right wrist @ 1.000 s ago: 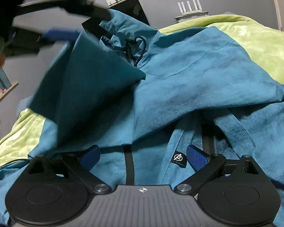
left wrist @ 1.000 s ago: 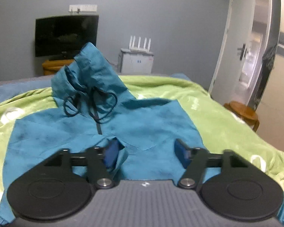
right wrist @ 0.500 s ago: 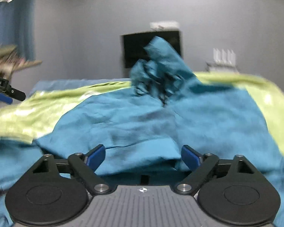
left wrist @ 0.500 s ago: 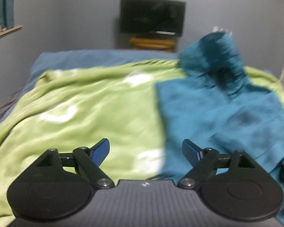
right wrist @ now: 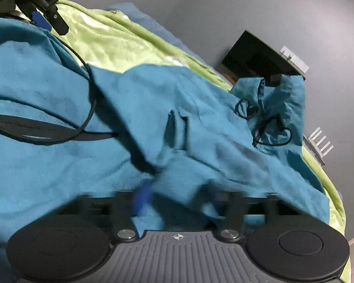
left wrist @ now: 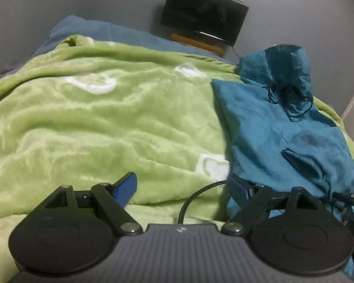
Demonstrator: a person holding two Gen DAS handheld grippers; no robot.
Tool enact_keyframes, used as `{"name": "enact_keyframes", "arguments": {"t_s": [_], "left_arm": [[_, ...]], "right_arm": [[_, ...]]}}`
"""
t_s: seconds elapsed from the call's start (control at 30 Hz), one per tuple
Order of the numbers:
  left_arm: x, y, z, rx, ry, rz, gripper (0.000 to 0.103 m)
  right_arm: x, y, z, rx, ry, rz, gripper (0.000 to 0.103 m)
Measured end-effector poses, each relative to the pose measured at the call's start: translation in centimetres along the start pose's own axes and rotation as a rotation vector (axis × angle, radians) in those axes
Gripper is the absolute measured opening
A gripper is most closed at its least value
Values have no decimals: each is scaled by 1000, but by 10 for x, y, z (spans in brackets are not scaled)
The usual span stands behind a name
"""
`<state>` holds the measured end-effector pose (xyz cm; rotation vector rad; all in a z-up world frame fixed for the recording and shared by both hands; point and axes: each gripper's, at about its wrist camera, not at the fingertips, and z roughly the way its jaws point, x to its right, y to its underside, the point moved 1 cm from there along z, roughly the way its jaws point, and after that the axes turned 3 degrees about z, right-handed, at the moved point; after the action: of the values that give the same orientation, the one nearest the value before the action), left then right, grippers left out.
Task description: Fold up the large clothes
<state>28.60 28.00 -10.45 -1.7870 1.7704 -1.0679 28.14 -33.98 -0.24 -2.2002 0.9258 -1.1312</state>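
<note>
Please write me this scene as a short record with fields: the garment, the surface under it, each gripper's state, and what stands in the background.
garment: teal hooded jacket, spread on the bed, hood at the far end with dark drawstrings
surface: green blanket with white shapes
left gripper: open, nothing between the pads, over the blanket at the jacket's edge
right gripper: blurred; jaws have just been closing, shut on a fold of the jacket
background: dark screen on a grey wall
</note>
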Motion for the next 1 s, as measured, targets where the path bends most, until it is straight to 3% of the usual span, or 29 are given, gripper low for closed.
{"name": "enact_keyframes", "arguments": {"t_s": [0.17,0.27,0.33,0.37,0.43,0.57,0.63,0.8,0.9,0.97,1.0], "left_arm": [[-2,3,-3,25,17,-17,83],[-1,3,-7,29,21,-21,83],[-1,3,-6,28,20,-21,83],[-1,3,-5,27,20,-21,83],[-1,3,-5,25,17,-22,83],[0,3,-5,23,10,-18,83],[1,3,-5,22,8,-16,83],[1,3,-3,11,5,-16,83],[0,3,-1,8,11,-25,83],[-2,3,-1,8,15,-32,83],[-2,3,-1,8,16,-34,83]], "right_arm": [[73,-6,-26,125,90,375,0],[139,8,-33,144,243,641,1],[162,23,-38,139,261,704,17],[165,29,-42,144,183,726,24],[153,31,-49,154,76,673,50],[93,16,-44,120,-32,375,53],[67,10,-40,118,-79,286,60],[5,2,-11,65,-85,-10,73],[-16,2,4,15,-78,-93,70],[-17,4,12,-8,-36,-107,42],[-14,5,14,-15,-29,-86,10]]}}
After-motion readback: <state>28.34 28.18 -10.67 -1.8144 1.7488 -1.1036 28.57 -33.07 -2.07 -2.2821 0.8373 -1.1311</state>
